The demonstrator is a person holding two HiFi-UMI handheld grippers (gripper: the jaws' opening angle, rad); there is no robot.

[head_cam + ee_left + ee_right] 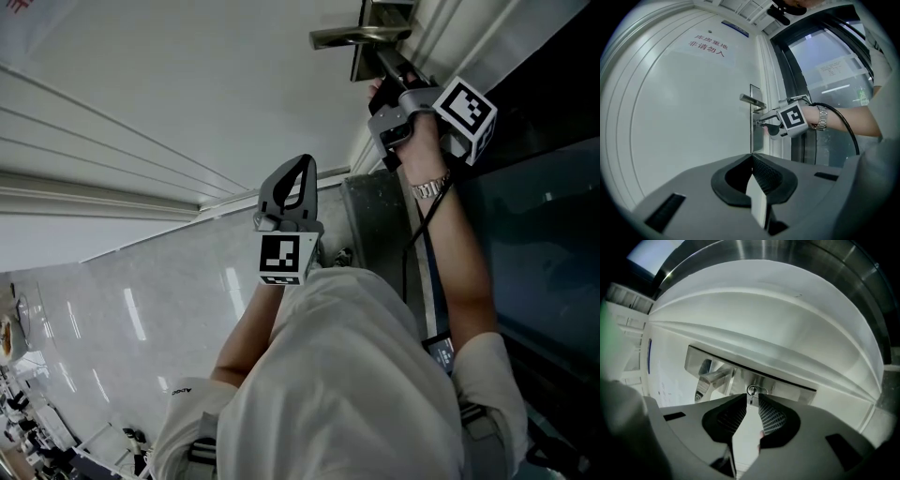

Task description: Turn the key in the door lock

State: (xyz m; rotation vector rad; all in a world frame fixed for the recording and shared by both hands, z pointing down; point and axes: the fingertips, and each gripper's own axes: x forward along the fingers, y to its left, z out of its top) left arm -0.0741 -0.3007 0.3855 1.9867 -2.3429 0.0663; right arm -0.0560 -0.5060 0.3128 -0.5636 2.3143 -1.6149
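Right tool is up at the door lock with its jaws a little apart. The key stands between the two tips, but I can see a sliver of light beside it, so the pads are not clamped on it. The key sits in the lock, in the steel lock plate at the edge of the white door. In the left gripper view it is just below the lever handle.

My left tool has its jaws closed tip to tip with nothing between them. It hangs well back from the door and points toward the lock.

From the head view I see the right forearm stretched out to the lock. A metal wristwatch is on that wrist, and a black cable runs back along the arm. High on the door is a sign with red characters.
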